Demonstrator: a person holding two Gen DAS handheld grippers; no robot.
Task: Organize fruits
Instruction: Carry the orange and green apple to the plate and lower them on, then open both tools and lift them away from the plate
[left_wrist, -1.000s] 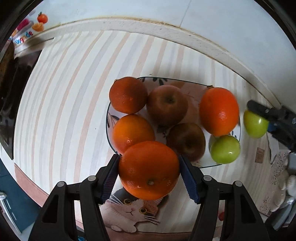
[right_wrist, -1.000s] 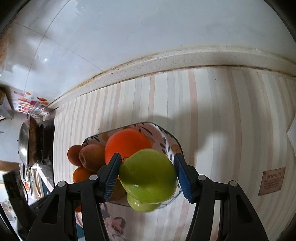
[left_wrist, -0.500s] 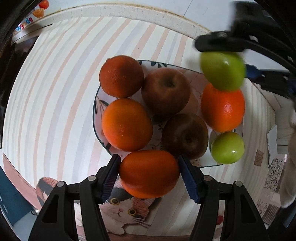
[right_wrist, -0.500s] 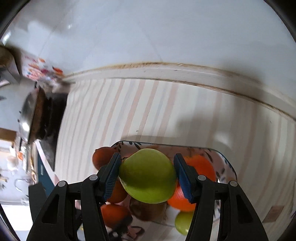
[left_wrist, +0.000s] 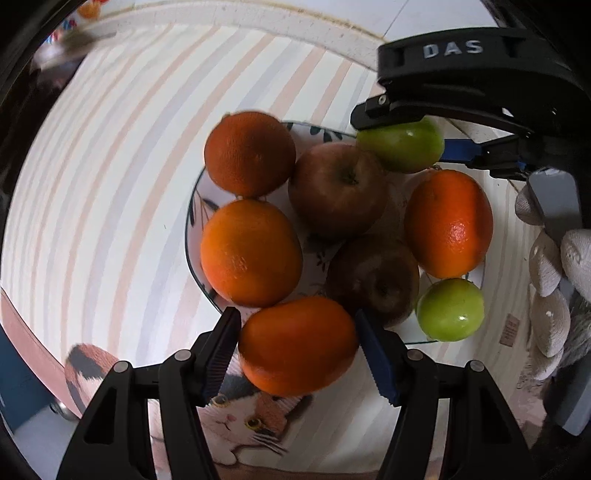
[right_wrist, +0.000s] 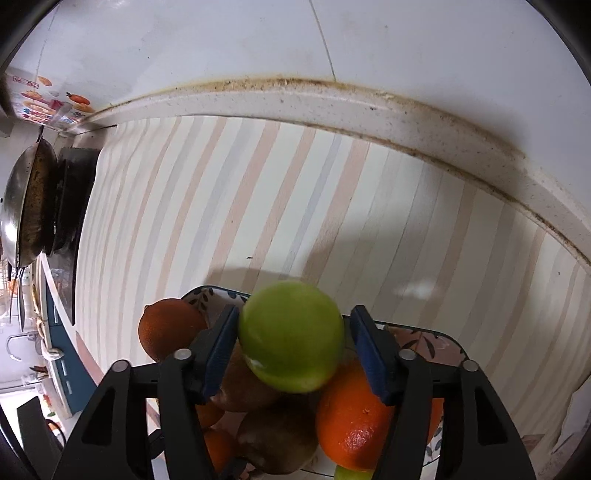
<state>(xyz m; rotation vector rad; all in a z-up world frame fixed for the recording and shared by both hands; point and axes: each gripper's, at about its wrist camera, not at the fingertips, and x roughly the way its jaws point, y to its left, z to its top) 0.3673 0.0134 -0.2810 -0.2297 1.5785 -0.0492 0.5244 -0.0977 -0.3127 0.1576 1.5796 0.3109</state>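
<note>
A patterned plate (left_wrist: 192, 218) on the striped counter holds three oranges, two red apples and a green apple (left_wrist: 450, 310). My left gripper (left_wrist: 297, 350) is shut on an orange (left_wrist: 297, 345) at the plate's near edge. My right gripper (right_wrist: 291, 341) is shut on a green apple (right_wrist: 291, 336) and holds it over the plate's far side, above the fruit. It also shows in the left wrist view (left_wrist: 402, 146), beside a red apple (left_wrist: 338, 188).
A cat-print mat (left_wrist: 251, 417) lies under the plate's near edge. The counter's raised back rim and tiled wall (right_wrist: 332, 96) run behind. A pan on a stove (right_wrist: 26, 210) is far left. A gloved hand (left_wrist: 554, 266) is at right.
My right gripper carried the green apple from the plate's right side to over its far part. My left gripper with its orange moved closer to the plate's near edge.
</note>
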